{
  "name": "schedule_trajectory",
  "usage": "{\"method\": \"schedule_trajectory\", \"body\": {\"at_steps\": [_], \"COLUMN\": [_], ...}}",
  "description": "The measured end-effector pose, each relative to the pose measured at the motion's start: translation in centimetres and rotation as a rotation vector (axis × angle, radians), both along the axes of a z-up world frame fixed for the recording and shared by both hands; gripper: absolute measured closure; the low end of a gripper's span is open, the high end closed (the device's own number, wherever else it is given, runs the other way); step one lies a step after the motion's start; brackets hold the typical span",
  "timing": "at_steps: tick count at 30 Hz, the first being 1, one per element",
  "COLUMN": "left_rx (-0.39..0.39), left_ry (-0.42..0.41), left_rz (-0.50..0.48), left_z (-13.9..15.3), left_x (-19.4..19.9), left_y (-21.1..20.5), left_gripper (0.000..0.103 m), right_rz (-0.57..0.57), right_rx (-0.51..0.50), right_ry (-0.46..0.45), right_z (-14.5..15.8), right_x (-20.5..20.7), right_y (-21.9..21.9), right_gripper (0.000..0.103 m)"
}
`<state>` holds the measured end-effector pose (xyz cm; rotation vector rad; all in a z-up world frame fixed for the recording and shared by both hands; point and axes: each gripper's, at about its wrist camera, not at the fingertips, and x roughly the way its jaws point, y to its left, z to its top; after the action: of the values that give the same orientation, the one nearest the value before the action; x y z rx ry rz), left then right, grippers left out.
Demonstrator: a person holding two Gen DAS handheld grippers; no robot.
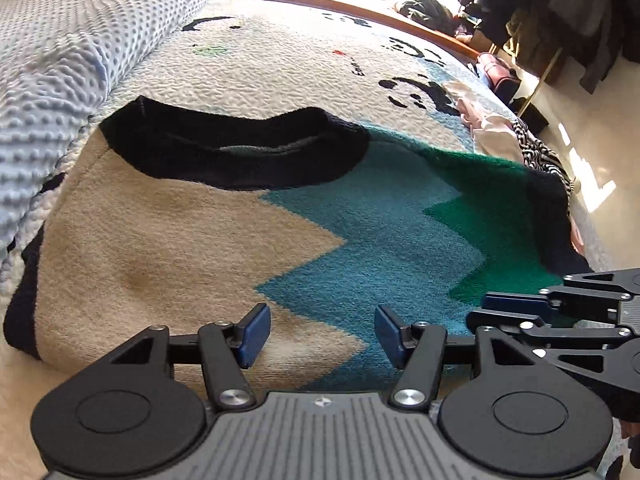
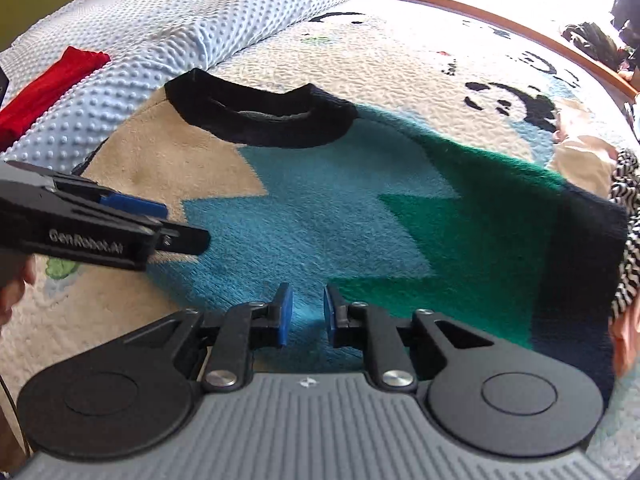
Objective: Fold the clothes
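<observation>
Sweater (image 1: 248, 240), knitted in beige, teal and green zigzags with a black collar (image 1: 232, 148), is spread flat on the bed's panda quilt (image 1: 280, 64) beside a dotted blue blanket (image 1: 60, 60), presumably for folding. Over its near hem, the left gripper (image 1: 322, 336) is held released, nothing between its pads; the right gripper (image 2: 306, 312) is narrowly parted, empty.

Bed (image 1: 280, 72) carries a sweater (image 1: 240, 240), dotted blanket (image 1: 60, 60), perhaps other clothes.
</observation>
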<state>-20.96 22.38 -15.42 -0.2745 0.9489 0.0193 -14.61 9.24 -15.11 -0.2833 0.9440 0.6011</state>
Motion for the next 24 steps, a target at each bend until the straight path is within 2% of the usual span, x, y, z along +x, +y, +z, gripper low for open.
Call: {"method": "schedule_trajectory", "body": {"at_steps": [2,3,6,11,13,15,16,19,21,24], "left_rx": [-0.004,-0.018,0.007,-0.035,-0.048,-0.069,-0.080,-0.066,-0.067,-0.070], "left_ry": [0.059,0.068,0.069,0.054,0.071,0.099,0.113,0.141,0.155,0.108], "left_rz": [0.006,0.015,0.010,0.061,0.074,0.083,0.087,0.062,0.056,0.071], "left_z": [-1.2,-2.0,-2.1,-0.2,-0.2,-1.4,-2.0,-2.0,-1.4,0.0], "left_x": [-0.2,-0.5,-0.4,-0.2,-0.4,-0.1,0.1,0.9,1.4,1.2], "left_y": [0.4,0.6,0.2,0.8,1.2,1.5,1.6,1.1,1.2,2.2], "left_gripper": [0.040,0.039,0.035,0.037,0.036,0.035,0.032,0.024,0.026,0.031], "right_rz": [-0.025,-0.033,-0.038,-0.064,-0.093,-0.132,-0.138,-0.098,-0.087,-0.137], "right_rx": [-0.015,-0.018,-0.033,-0.023,-0.051,-0.058,-0.051,-0.087,-0.113,-0.056], "right_ry": [0.025,0.037,0.040,0.034,0.028,0.064,0.084,0.051,0.058,0.063], "right_z": [-1.0,-1.6,-2.8,-0.7,-0.4,-1.3,-1.9,-2.8,-2.4,-0.5], "right_x": [-0.1,-0.2,-0.1,0.4,0.5,0.8,1.0,1.0,1.5,2.3], "right_y": [-0.7,-0.9,-0.7,-1.3,-2.2,-3.3,-3.6,-2.8,-2.2,-2.7], "right_gripper": [0.086,0.086,0.086,0.086,0.086,0.086,0.086,0.084,0.084,0.084]}}
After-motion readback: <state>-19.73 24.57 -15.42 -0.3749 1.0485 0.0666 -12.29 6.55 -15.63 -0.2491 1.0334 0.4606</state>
